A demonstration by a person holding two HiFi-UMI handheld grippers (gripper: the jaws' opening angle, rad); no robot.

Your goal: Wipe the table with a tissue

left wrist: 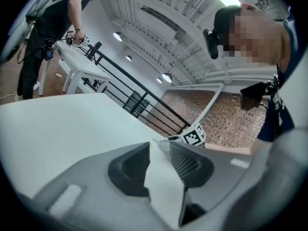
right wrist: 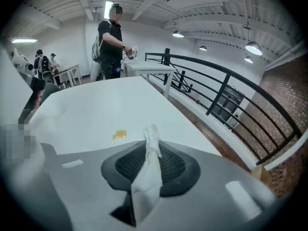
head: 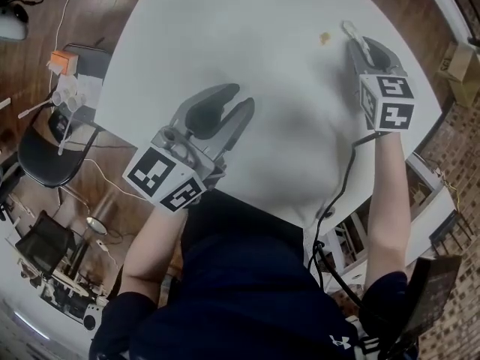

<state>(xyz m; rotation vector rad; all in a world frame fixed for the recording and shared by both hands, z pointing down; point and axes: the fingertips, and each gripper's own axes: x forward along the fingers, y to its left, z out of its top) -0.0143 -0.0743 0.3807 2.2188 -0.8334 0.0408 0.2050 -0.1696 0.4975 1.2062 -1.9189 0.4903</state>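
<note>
- Two grippers, one tissue [right wrist: 152,153], one small yellow stain [head: 325,37], one round white table [head: 225,36].
- The right gripper [head: 358,45] clamps the twisted white tissue between its ribbed dark pads. The tissue's tip pokes out just beside the stain.
- The left gripper [head: 240,97] has its grey jaws apart with nothing between them, over smooth tabletop well apart from the stain.
- A black chair [head: 45,152] stands left of the table, and a black railing [right wrist: 231,88] runs beyond it.
</note>
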